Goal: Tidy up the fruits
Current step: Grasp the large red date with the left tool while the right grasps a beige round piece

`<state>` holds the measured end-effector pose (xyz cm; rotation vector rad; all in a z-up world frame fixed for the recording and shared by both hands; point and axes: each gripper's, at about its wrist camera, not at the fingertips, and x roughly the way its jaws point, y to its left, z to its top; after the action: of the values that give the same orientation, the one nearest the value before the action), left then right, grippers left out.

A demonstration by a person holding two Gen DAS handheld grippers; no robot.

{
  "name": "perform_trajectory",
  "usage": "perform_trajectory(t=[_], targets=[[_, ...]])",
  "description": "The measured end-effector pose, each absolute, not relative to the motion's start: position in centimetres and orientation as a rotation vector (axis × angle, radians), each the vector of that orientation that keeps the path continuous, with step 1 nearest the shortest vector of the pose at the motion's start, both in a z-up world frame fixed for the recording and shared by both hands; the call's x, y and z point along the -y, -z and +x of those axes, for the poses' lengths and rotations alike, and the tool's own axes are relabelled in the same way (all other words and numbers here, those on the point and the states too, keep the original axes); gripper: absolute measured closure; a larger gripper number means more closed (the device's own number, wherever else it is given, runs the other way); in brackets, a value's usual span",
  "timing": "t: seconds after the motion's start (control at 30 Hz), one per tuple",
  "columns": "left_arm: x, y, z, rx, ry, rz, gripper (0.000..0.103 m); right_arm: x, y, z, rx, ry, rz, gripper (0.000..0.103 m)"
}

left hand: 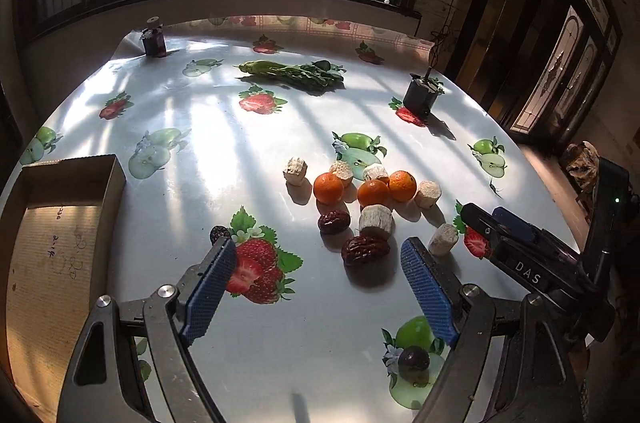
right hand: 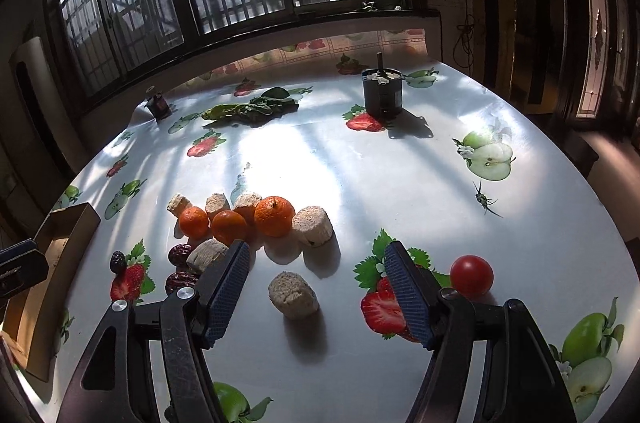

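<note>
Since nothing is boxed yet, work has barely begun.
Left gripper (left hand: pixel 316 259): agape, empty, near a date (left hand: pixel 365 250).
Right gripper (right hand: pixel 316 263): partly spread, empty, over a pale chunk (right hand: pixel 293 293).
Fruit: oranges (left hand: pixel 372 191), dates, tomato (right hand: pixel 471 274) loose on the bench (left hand: pixel 224 143).
Box (left hand: pixel 44 263): empty, far left.

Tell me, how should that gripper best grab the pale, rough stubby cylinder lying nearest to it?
Probably across its curved flanks, coming down from above. The pale stubby cylinder lies on its side on the glossy fruit-print tablecloth, clear of neighbours, already between the open right gripper fingers. Pinching its flat ends would likely also work but needs a turned wrist.
</note>
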<state>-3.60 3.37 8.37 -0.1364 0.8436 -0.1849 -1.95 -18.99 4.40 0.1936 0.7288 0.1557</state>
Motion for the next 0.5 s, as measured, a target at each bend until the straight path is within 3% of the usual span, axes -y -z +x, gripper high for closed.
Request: perform_trajectory(t=[0.2,0.3,0.5], targets=[[-2.8,-5.4,-0.6,-0.882,0.227,-0.255,0.021,18.5,-4.5,-2.4,-0.726,-0.154,0.150,0.035],[-3.2,-4.6,0.3,-0.892,0.261,-0.311,0.035,18.0,-4.0,-2.3,-0.750,-0.164,0.133,0.037],[-3.8,-3.1,1.4,-0.916,0.284,-0.361,0.035,16.6,-3.1,-2.0,-0.789,-0.183,0.084,0.037]])
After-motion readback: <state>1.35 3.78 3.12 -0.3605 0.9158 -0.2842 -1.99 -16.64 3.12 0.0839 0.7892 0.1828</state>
